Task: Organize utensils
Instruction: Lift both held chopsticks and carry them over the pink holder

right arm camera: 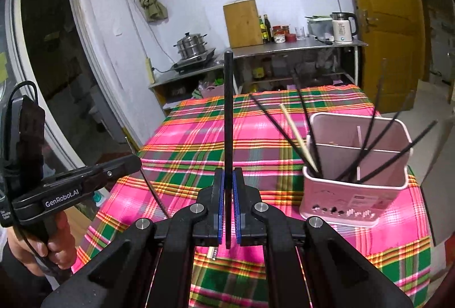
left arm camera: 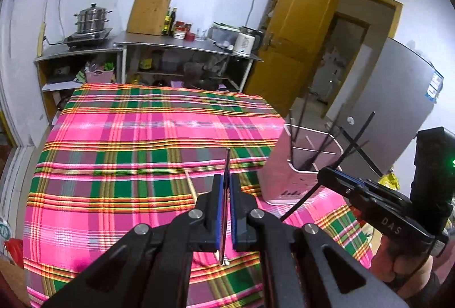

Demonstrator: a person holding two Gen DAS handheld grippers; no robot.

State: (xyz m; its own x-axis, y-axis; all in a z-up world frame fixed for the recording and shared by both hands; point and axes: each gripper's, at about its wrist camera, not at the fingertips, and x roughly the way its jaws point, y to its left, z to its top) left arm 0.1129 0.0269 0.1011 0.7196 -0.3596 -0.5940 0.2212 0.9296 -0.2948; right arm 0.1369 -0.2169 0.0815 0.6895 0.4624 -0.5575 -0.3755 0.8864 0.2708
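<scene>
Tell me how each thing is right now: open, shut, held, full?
Left gripper: shut on a thin dark chopstick, jaws pressed on it.
Right gripper: shut on a black chopstick, which stands upright.
Pink holder: upright on the tablecloth, with several chopsticks leaning inside.
Yellow door: open.
Steel pot: lid on.

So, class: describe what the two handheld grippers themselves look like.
Both are black plastic with blue pads on the fingers and silver pivot bolts. The left gripper reads "GenRobot.AI" in white; the right gripper reads "DAS". A black cable loops by the left handle.
</scene>
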